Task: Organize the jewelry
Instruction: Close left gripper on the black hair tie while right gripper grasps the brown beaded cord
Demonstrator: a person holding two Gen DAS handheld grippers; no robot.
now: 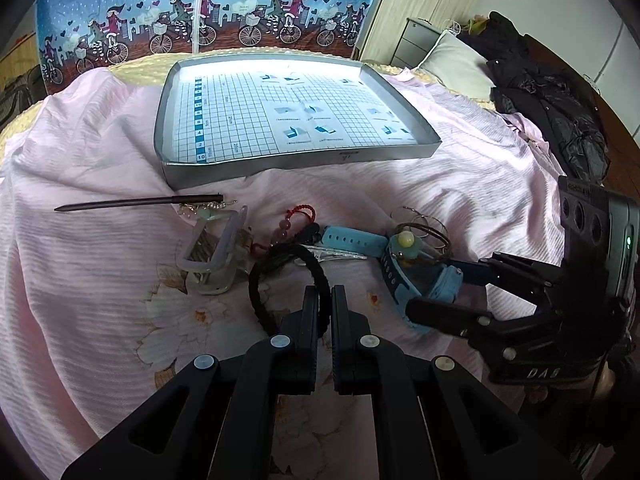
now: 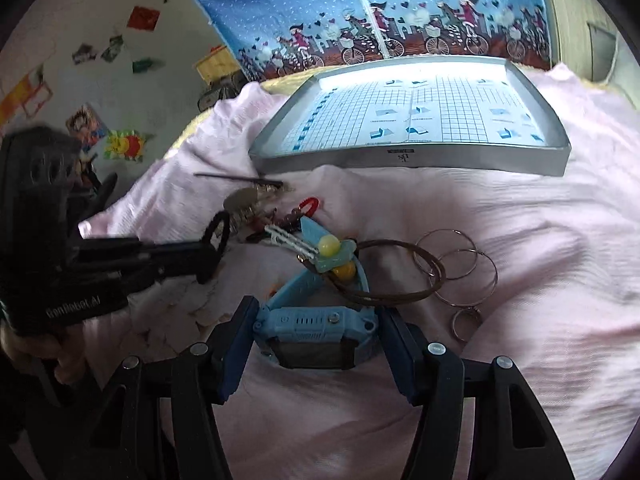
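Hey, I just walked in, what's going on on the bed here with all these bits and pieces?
A person is sorting jewelry on a pink bedsheet with two handheld grippers. The left gripper is shut on a black hair tie. The right gripper is open, its fingers on either side of a blue watch but not clamped. Thin metal hoops and a red cord bracelet lie nearby. The grey tray beyond holds nothing yet.
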